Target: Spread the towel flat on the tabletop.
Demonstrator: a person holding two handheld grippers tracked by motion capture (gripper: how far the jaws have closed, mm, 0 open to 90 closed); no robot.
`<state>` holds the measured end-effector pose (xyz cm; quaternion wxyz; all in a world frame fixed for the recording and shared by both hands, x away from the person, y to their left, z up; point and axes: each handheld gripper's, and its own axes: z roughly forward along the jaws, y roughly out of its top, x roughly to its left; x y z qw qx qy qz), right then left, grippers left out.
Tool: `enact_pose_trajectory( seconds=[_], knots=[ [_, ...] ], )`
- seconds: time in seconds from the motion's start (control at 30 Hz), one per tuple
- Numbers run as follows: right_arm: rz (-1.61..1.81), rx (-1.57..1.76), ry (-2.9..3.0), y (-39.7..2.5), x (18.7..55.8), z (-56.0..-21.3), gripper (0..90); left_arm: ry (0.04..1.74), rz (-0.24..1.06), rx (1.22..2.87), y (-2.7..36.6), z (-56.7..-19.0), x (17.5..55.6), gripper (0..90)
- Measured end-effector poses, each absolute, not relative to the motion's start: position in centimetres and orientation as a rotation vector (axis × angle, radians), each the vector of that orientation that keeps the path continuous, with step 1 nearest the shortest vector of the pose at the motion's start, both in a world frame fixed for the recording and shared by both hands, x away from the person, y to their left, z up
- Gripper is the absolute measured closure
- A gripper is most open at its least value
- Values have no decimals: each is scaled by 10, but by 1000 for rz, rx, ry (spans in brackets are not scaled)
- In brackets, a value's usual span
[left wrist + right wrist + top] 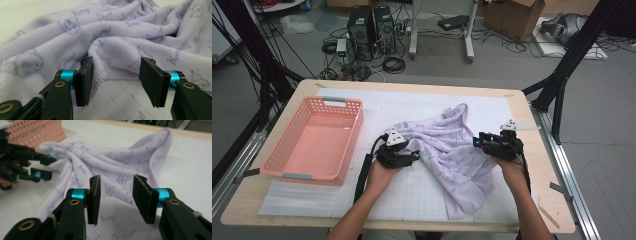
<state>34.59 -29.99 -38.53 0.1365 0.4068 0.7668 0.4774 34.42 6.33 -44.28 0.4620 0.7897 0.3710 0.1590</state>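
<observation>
Both grippers stand open at the crumpled lilac towel (447, 150), which lies rumpled on the middle of the tabletop (522, 107). Left gripper (115, 81) has the stitched hem just beside one jaw, with nothing pinched. Right gripper (116, 197) hovers over the cloth on the opposite side, jaws apart. If either one closes on a thick fold instead of a single edge, I judge the towel would bunch and lift unevenly; a shallow bite on the hem could slip out. A white gridded mat (377, 102) covers the wooden tabletop, and a pink basket (314, 140) sits at the left. Beyond, cables and computer towers (372, 30) crowd the grey floor.
</observation>
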Motion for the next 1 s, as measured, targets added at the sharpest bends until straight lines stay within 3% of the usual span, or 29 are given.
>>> enact_pose_trajectory(
  seconds=[0.17, 0.5, 0.6, 0.73, 0.9, 1.0],
  knots=[
    [1061, 1108, 2259, -295, 343, -392, 682, 909, 393, 1937, 65, -443, 342, 455],
    [678, 1142, 2387, -324, 335, -420, 679, 887, 369, 1938, 65, -441, 339, 483],
    [716, 1182, 2440, -329, 332, -419, 677, 856, 347, 1951, 59, -441, 336, 525],
    [902, 1157, 2361, -333, 329, -404, 572, 827, 291, 1956, 48, -442, 331, 532],
    [1139, 1162, 2222, -336, 324, -387, 572, 813, 246, 1975, 26, -444, 328, 391],
    [1174, 1157, 2266, -335, 324, -386, 611, 779, 238, 2003, 12, -445, 326, 388]
  ],
)
